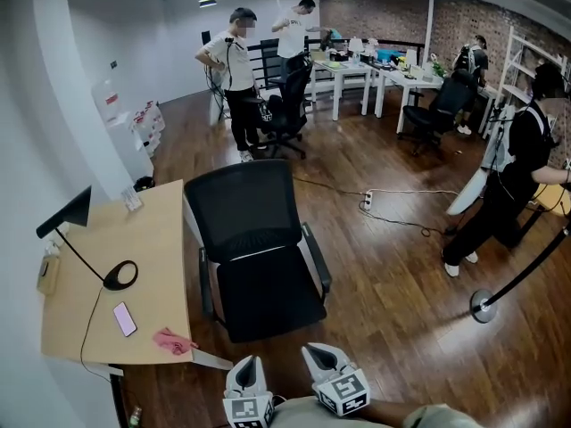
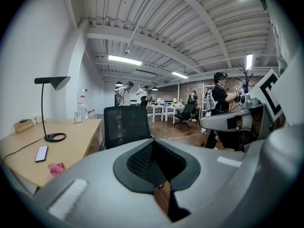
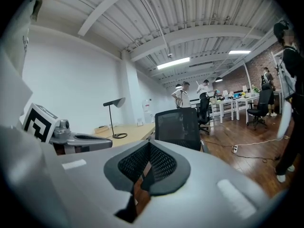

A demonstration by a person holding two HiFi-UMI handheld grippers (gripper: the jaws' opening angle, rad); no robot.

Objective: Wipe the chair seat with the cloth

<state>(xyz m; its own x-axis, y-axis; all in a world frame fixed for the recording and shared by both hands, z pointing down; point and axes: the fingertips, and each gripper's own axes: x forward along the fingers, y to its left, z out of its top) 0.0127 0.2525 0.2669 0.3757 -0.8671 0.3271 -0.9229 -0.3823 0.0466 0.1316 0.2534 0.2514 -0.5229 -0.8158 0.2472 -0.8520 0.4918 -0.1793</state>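
Cloth [image 1: 174, 340], pink and crumpled, on desk [image 1: 152, 230] near its front corner, just beside phone [image 1: 125, 318], well apart from seat [image 1: 268, 306]. Seat dark and bare, front edge toward grippers, armrests [image 1: 318, 259] on either side.

Left gripper [image 1: 247, 366] and right gripper [image 1: 319, 355] low at bottom of head view, side by side, short of seat, aimed at chair [image 1: 241, 203]. Jaws of both closed, pads together, nothing between.

Fits two stages alike: cloth waiting on desk for wiping, or laid back there after it. No telling from seat surface.

Risks, as judgement only:
- Reaching for cloth with pads together would only shove it along desk or off the near corner.
- Limp fabric on a flat top: likely to catch just one fold, then trail or drop during a wipe.
- Phone right next to cloth: easy to knock on a wide approach.
- Chair probably swivels or rolls: a sideways push on seat may turn it away and leave patches missed.
- Armrests narrow the sweep and may catch a gripper body at seat edges.
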